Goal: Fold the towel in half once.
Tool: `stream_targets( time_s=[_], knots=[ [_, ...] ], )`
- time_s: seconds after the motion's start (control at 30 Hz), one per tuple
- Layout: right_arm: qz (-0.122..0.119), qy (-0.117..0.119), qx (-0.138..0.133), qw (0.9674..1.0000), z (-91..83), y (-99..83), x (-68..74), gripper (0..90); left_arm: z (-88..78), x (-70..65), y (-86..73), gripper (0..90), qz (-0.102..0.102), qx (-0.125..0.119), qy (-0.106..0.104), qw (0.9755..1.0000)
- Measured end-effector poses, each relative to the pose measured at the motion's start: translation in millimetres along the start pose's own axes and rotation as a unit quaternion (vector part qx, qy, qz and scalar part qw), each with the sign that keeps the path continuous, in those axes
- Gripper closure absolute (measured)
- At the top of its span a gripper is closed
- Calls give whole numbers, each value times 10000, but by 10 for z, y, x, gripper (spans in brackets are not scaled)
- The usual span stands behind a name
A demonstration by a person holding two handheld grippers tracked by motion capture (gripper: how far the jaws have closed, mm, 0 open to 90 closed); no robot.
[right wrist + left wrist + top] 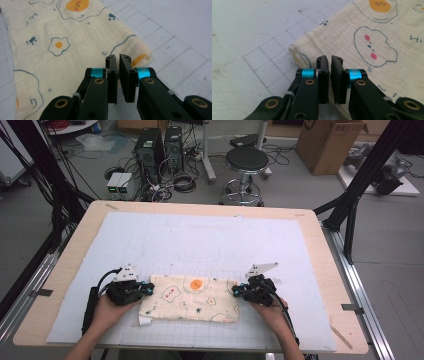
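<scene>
A cream cloth (190,299) printed with fried eggs and paw marks lies folded flat on the gridded white mat (200,235), near the front edge. My left gripper (150,289) rests at the cloth's left end, over its near corner. In the left gripper view the cloth (374,45) lies beneath the left gripper (329,58), whose jaws stand almost together with only a thin slit and nothing between them. My right gripper (235,290) sits at the cloth's right end. In the right gripper view the right gripper (117,57) hovers over the cloth (62,37) corner, its jaws likewise nearly together and empty.
The mat covers most of a wooden table (325,265). Beyond the table stand a black stool (245,160), computer towers (150,145), a cardboard box (327,142) and tangled cables on the floor. Black frame posts rise at both sides.
</scene>
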State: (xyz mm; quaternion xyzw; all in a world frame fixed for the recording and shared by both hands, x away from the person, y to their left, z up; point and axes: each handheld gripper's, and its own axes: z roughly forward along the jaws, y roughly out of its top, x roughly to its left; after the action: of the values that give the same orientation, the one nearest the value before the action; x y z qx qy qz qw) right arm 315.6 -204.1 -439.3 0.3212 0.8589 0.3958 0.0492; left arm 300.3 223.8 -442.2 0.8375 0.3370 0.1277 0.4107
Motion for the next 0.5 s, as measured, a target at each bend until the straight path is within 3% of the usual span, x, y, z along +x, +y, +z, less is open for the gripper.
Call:
stream_targets(
  time_s=[0.17, 0.3, 0.5],
  knots=[
    [-3, -10, -47, 10000, 5, -6, 5, 832, 1, -5, 1, 835, 18, -8, 11, 10000],
    [74, 96, -187, 9998, -11, 2, 31, 746, -23, -38, 8, 773, 96, -29, -27, 9999],
    [68, 180, -503, 9985, -75, 25, 96, 692, -98, -74, 40, 699, -47, -357, -312, 9989]
  ],
)
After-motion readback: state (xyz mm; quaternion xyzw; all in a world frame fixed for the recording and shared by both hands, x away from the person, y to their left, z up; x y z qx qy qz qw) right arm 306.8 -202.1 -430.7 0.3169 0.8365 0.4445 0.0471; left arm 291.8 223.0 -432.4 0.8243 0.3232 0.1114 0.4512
